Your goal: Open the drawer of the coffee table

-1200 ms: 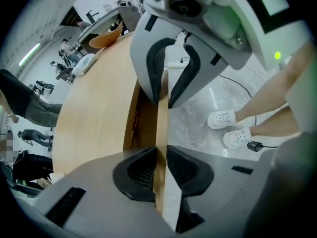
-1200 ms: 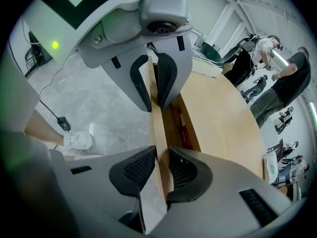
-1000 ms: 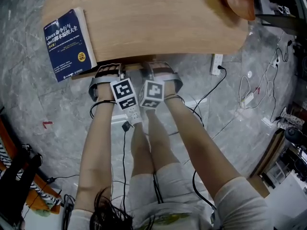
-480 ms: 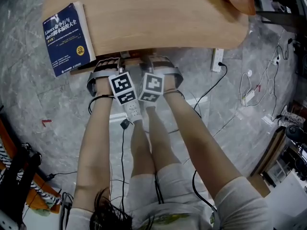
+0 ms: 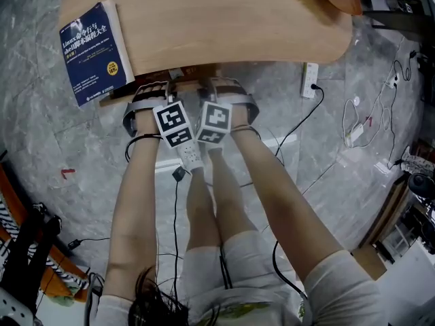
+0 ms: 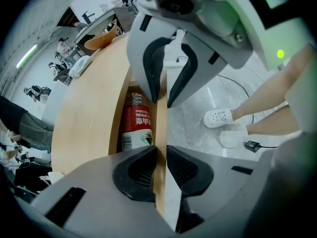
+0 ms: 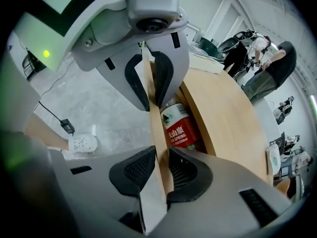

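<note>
Far left, the book [image 5: 95, 53] lies on the counter [image 5: 231, 26]. My left gripper [image 5: 158, 94] has its fingers [image 6: 136, 175] pinched on the drawer front [image 7: 157, 133], and my right gripper [image 5: 228, 90] pinches it just beside. The drawer's cracked open under the counter edge, with a red-labelled bottle [image 6: 136, 128] inside. Neither hand has budged since a second ago.

Rounded light-wood coffee table [image 5: 224, 26] fills the top of the head view. In the left gripper view its drawer [image 6: 159, 128] is open a crack at centre frame, its thin pale front panel [image 7: 157, 133] edge-on, running up the middle.
</note>
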A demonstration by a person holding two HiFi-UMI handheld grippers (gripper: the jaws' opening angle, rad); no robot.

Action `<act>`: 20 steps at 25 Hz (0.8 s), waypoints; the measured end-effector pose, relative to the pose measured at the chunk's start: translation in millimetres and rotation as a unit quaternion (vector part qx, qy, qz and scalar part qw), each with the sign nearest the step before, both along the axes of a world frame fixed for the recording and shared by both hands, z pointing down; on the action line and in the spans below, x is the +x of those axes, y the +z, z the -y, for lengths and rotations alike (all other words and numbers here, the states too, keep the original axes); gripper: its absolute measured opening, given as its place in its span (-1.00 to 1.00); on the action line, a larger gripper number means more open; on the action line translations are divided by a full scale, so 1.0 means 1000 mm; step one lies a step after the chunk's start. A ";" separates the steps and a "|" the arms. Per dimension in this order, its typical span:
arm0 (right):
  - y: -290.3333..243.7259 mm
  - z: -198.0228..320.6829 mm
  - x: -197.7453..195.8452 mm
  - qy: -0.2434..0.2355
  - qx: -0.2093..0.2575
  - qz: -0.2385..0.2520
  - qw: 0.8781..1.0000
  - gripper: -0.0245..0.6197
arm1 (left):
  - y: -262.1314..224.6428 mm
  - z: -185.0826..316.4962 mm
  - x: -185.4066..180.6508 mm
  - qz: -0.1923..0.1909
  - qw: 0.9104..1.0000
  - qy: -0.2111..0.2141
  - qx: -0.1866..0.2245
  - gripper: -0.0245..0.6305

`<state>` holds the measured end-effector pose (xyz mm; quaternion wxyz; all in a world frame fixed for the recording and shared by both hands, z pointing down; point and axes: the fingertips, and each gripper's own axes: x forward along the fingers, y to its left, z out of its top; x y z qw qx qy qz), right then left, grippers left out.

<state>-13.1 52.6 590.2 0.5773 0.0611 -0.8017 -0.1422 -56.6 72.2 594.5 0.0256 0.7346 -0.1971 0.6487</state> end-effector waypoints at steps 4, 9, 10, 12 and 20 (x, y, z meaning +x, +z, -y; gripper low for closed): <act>-0.001 -0.005 0.002 -0.005 -0.002 -0.004 1.000 -0.64 | -0.001 -0.005 0.002 -0.001 1.000 0.003 -0.007 -0.71; 0.003 -0.018 0.004 -0.004 -0.008 -0.002 1.000 -0.64 | 0.001 -0.016 0.004 -0.003 1.000 0.009 -0.009 -0.71; 0.003 -0.020 0.005 -0.003 -0.010 -0.002 1.000 -0.64 | 0.001 -0.018 0.004 -0.002 1.000 0.009 -0.010 -0.71; 0.003 -0.022 0.005 -0.002 -0.009 -0.002 1.000 -0.64 | 0.002 -0.021 0.004 -0.002 1.000 0.008 -0.012 -0.71; 0.005 -0.035 0.010 -0.002 -0.015 -0.003 1.000 -0.64 | 0.004 -0.034 0.009 -0.001 1.000 0.011 -0.019 -0.72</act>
